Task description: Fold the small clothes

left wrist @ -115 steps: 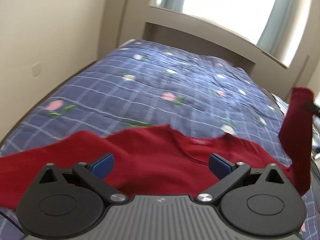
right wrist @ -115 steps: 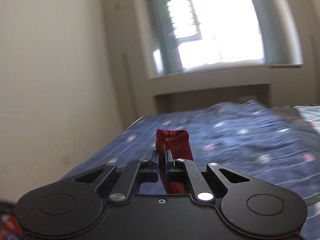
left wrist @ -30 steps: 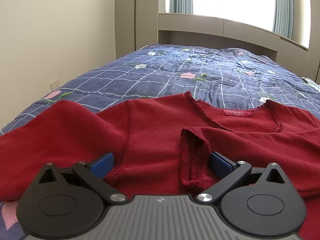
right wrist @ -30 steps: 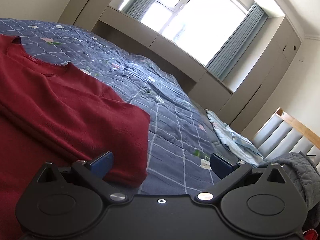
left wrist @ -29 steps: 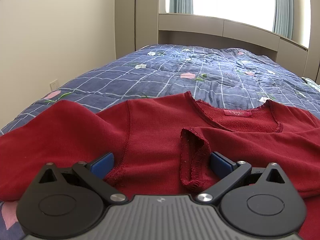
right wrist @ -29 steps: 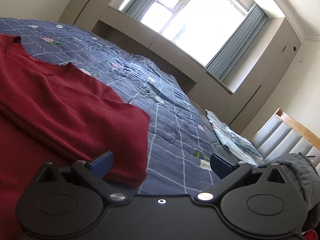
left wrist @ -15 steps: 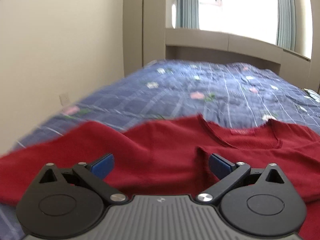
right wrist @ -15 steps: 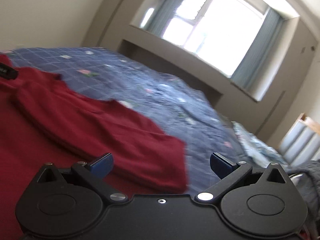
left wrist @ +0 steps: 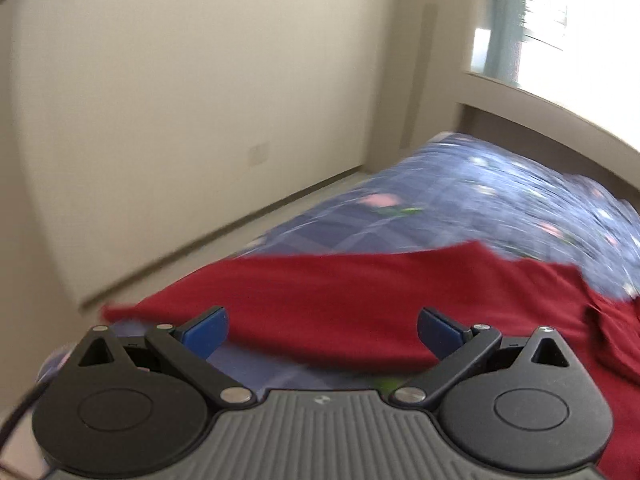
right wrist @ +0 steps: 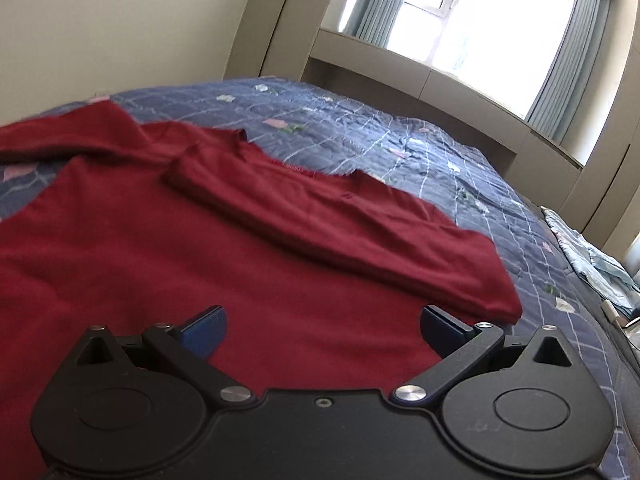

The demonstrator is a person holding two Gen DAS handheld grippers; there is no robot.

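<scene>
A dark red long-sleeved sweater (right wrist: 208, 248) lies spread on the blue checked bedspread (right wrist: 360, 120). Its right sleeve (right wrist: 340, 228) is folded across the chest. Its left sleeve (left wrist: 320, 300) stretches out flat toward the bed's left edge in the blurred left wrist view. My left gripper (left wrist: 322, 326) is open and empty just above that sleeve. My right gripper (right wrist: 322, 326) is open and empty above the sweater's lower body.
A beige wall (left wrist: 180, 120) and strip of floor run along the bed's left side. A window with blue-grey curtains (right wrist: 480, 32) stands beyond the bed's far end. Light blue clothes (right wrist: 588, 260) lie at the bed's right edge.
My left gripper has swung left, from the sweater's chest to its outstretched left sleeve. My right gripper has swung left, from the folded sleeve's edge to over the sweater's body. Both stay open.
</scene>
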